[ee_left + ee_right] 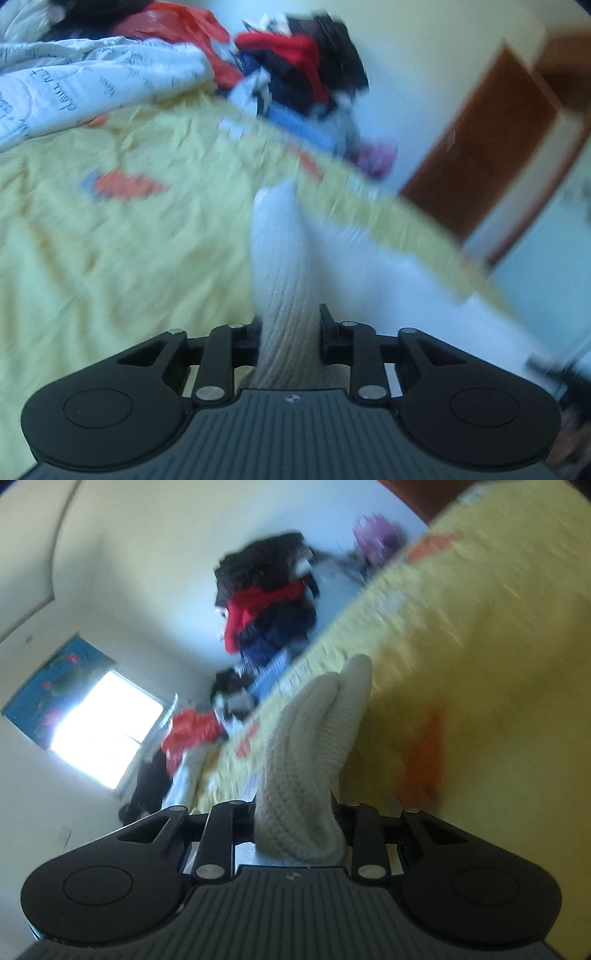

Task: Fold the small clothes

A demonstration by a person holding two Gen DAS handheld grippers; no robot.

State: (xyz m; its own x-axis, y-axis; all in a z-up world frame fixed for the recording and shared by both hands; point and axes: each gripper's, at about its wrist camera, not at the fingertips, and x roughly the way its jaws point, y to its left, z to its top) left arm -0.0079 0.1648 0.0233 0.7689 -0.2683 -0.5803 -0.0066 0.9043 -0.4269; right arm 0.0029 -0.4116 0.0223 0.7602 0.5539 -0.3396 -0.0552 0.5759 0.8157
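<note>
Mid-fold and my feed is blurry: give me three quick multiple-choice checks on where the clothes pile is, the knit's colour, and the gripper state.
1. Where does the heap of dark and red clothes lie?
A. at the far edge of the yellow bedsheet
B. on the floor
C. inside a basket

2. What colour is the ribbed knit garment?
A. navy
B. cream-white
C. orange

3. How is the left gripper?
A. wide open, nothing in it
B. out of view
C. shut on the knit

Answers:
1 A, the pile sits beyond the sheet against the wall.
2 B, the ribbing reads off-white in both wrist views.
3 C, the knit runs out from between its jaws; the right gripper grips likewise.
</note>
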